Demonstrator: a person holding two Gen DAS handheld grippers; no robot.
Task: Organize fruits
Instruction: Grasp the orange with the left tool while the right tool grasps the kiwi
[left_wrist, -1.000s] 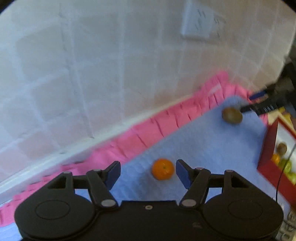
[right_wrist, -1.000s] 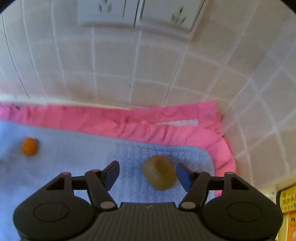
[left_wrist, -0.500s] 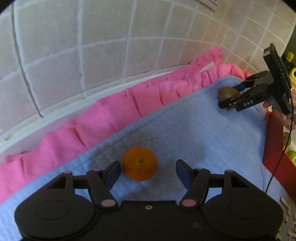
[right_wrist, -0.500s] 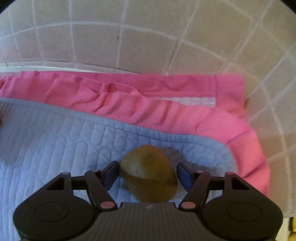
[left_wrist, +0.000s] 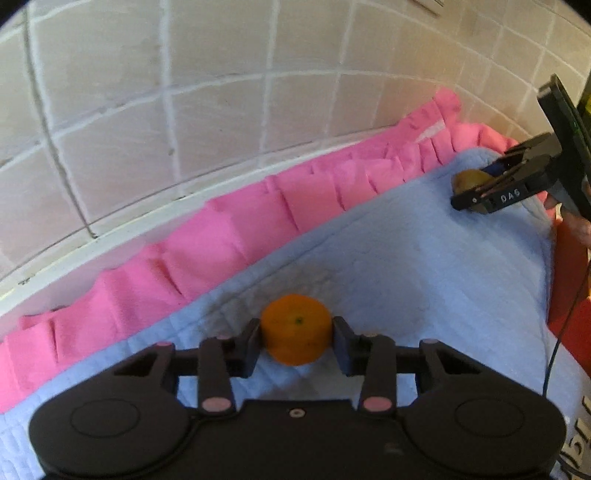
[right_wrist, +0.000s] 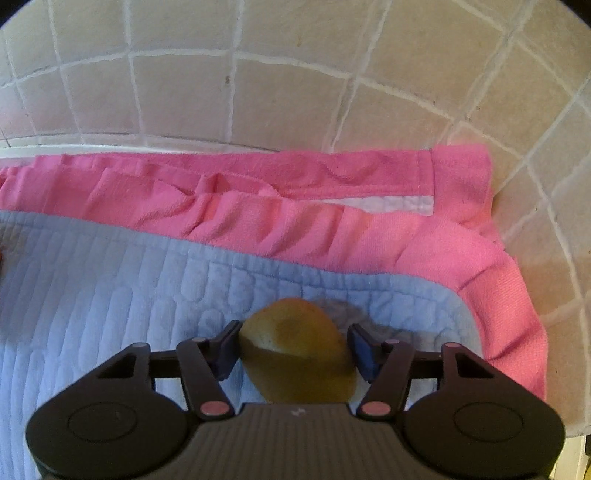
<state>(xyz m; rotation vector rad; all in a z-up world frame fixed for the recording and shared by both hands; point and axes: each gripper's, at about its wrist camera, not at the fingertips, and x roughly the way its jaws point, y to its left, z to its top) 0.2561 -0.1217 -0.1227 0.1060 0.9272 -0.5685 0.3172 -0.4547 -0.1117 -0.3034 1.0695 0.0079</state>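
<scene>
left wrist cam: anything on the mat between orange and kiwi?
Nothing. In the left wrist view, only bare blue mat runs from the orange to the kiwi.

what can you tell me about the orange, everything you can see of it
The orange is a small, round, bright orange fruit with a smooth, slightly dimpled skin and a tiny dark green stem dot facing the camera. It sits on the quilted light blue mat, not far from the mat's pink ruffled edge. It lies between the fingers of the left claw, whose jaws are closing on it; both pads look to be touching its sides. Its underside is hidden.
</scene>
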